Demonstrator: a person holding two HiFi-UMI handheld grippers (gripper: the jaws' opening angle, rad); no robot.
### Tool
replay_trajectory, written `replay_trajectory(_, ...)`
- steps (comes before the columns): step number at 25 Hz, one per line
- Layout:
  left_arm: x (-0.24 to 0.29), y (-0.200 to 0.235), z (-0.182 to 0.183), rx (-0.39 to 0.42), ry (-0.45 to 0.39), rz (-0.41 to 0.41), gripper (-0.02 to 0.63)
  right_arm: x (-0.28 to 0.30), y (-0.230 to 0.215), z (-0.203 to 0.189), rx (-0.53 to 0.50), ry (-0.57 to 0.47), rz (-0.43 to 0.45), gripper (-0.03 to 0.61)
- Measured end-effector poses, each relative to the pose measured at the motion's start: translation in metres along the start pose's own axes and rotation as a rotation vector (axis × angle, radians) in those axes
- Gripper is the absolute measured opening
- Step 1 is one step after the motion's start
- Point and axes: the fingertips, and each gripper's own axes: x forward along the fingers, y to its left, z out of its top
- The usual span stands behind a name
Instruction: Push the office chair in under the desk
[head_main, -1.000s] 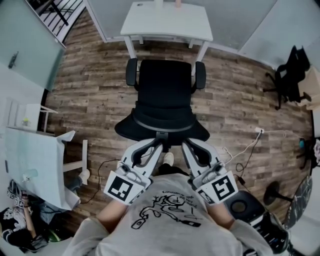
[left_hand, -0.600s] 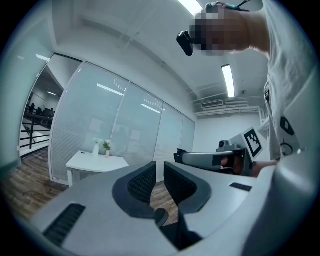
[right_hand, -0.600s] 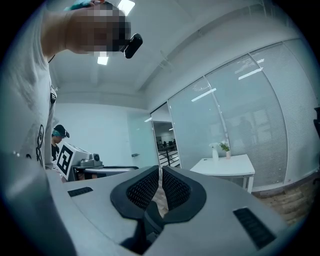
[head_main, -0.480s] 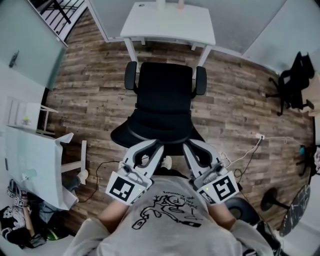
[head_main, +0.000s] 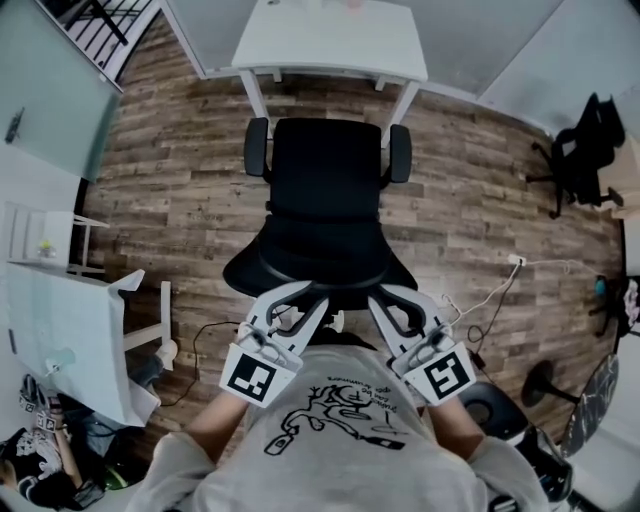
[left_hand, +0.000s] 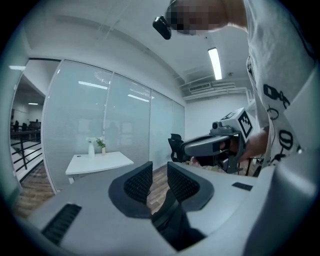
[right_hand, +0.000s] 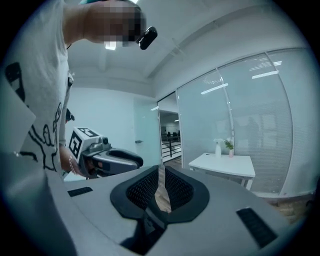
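Note:
The black office chair (head_main: 325, 190) faces the white desk (head_main: 330, 40), with its seat front just short of the desk's front edge. Both grippers are at the top rear edge of the backrest. My left gripper (head_main: 305, 297) is at that edge left of centre. Its jaws are opening, and in the left gripper view (left_hand: 159, 172) only floor shows between the pads. My right gripper (head_main: 385, 297) is right of centre. Its jaws are shut to a thin slit with nothing in it, as the right gripper view (right_hand: 161, 182) shows.
A second black chair (head_main: 580, 150) stands at the far right. A white cable (head_main: 500, 290) runs over the wood floor on the right, near a round black base (head_main: 545, 385). White furniture (head_main: 70, 330) stands on the left. Glass walls stand behind the desk.
The left gripper's fingers stand a little wider apart than before. The view has shifted slightly, while the chair and both grippers keep about the same places before the desk.

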Motion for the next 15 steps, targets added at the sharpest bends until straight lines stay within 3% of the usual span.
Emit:
replay_trajectory(5,-0.003,-0.007,-0.032,0.143,0.104,-0.079,0.123,-0.002,0.013,-0.030,-0.097,0.082,0.035,0.046)
replay_trajectory(9,-0.006,-0.017,-0.081,0.292,0.212,-0.125,0.123,-0.006,0.025,-0.076,-0.206,0.240,0.095,0.064)
replay_trajectory(12,-0.009,-0.021,-0.113,0.383,0.276,-0.164,0.123,-0.007,0.029,-0.109,-0.211,0.326,0.126,0.101)
replay_trajectory(15,-0.014,-0.018,-0.157,0.538,0.357,-0.203,0.123,-0.006,0.030,-0.141,-0.240,0.407,0.145,0.127)
